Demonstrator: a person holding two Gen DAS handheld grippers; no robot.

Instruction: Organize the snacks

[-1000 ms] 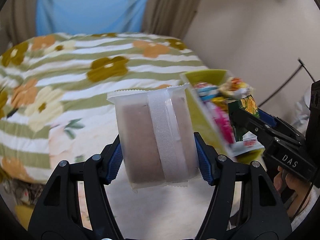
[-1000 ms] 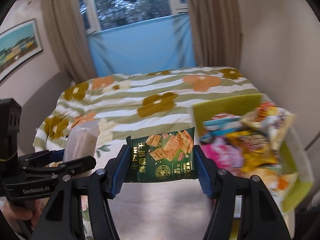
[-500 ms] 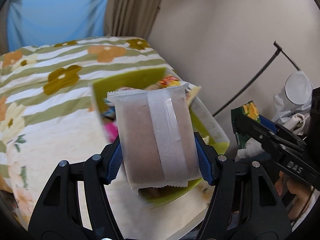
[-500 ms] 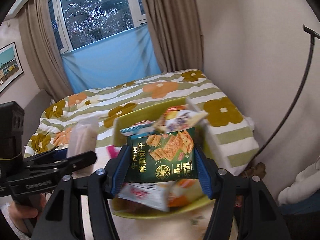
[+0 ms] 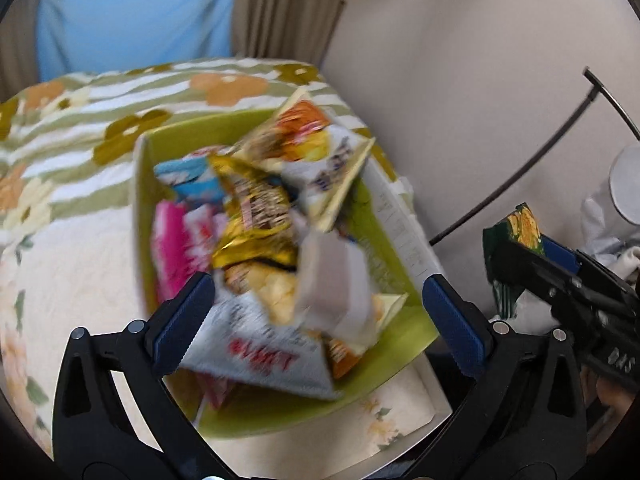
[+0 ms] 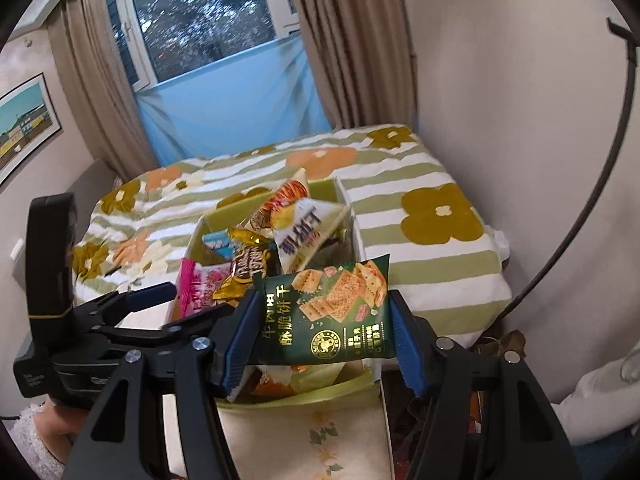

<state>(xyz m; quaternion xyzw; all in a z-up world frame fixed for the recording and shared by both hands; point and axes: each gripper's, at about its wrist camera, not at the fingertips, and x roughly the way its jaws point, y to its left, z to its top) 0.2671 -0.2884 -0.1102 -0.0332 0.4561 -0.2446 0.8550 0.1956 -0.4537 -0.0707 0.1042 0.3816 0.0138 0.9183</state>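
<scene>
A lime-green basket (image 5: 141,216) full of snack packets sits on the bed. My left gripper (image 5: 316,306) hovers over its near end, and its jaws are opening wide. The clear-wrapped brown snack pack (image 5: 334,280) is blurred between the pads, touching neither, just above the packets. My right gripper (image 6: 322,320) is shut on a dark green cracker packet (image 6: 332,312), held over the basket's near rim (image 6: 288,402). In the left wrist view that right gripper (image 5: 532,256) and its cracker packet (image 5: 516,236) show at the right. The left gripper (image 6: 180,306) appears at the left of the right wrist view.
The bed carries a striped floral blanket (image 6: 436,216). A beige wall (image 5: 460,80) and a thin black curved stand (image 5: 512,184) run along the basket's right side. Curtains (image 6: 344,40) and a window are behind the bed. White cloth (image 6: 600,400) lies low on the right.
Both grippers swept across the bed to the basket. The left jaws sprang open and let go of the clear pack, which now drops toward the basket. The right still grips the cracker packet.
</scene>
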